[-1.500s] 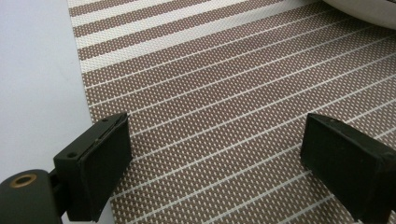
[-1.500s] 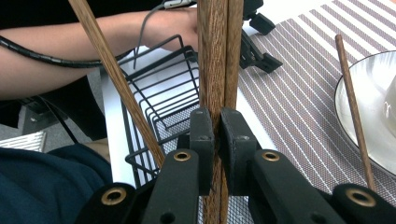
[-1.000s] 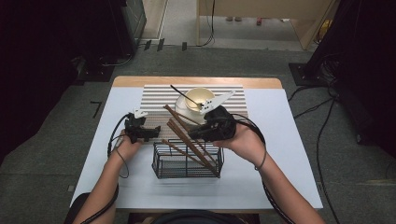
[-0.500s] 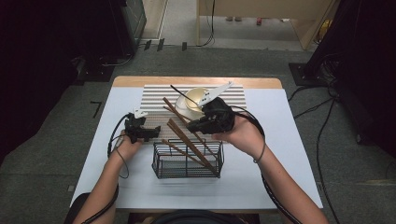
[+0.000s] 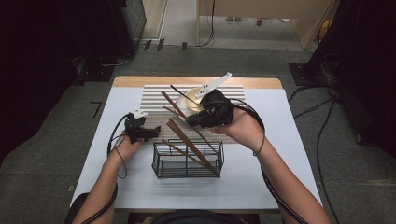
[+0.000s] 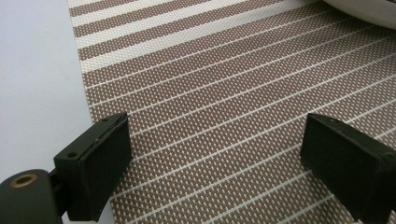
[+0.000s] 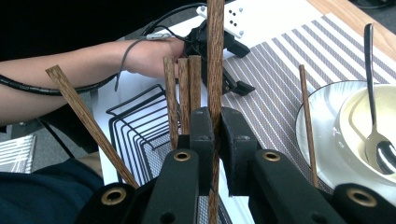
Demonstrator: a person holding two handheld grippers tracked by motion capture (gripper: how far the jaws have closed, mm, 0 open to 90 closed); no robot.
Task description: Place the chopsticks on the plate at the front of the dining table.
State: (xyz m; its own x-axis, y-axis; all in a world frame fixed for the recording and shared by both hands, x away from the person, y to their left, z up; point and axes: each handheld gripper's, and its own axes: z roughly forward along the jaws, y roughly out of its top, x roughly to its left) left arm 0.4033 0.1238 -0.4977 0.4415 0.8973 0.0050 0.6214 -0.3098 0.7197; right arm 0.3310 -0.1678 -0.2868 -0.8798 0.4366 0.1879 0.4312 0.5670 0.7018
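My right gripper (image 5: pixel 191 120) (image 7: pixel 215 123) is shut on a brown wooden chopstick (image 5: pixel 172 101) (image 7: pixel 215 56), held above the black wire basket (image 5: pixel 161 165) (image 7: pixel 140 123). Several more chopsticks (image 5: pixel 194 149) (image 7: pixel 180 88) lean in the basket, sticking out at its top. My left gripper (image 5: pixel 152 131) (image 6: pixel 215 144) stands open and low over the striped placemat (image 5: pixel 154 93) (image 6: pixel 224 84), left of the basket, with nothing between its jaws. In the right gripper view, the left gripper (image 7: pixel 229 70) also sits beyond the basket.
A white bowl (image 5: pixel 189 98) (image 7: pixel 355 116) holding a spoon (image 5: pixel 180 91) (image 7: pixel 373 93) stands on a plate (image 7: pixel 313 126) on the mat, just behind the right gripper. Another chopstick (image 7: pixel 306 121) lies by the plate. The white table (image 5: pixel 289 154) has wood trim at its far edge.
My right gripper has risen and drifted away from me toward the bowl, lifting the chopstick with it. The left gripper has stayed put.
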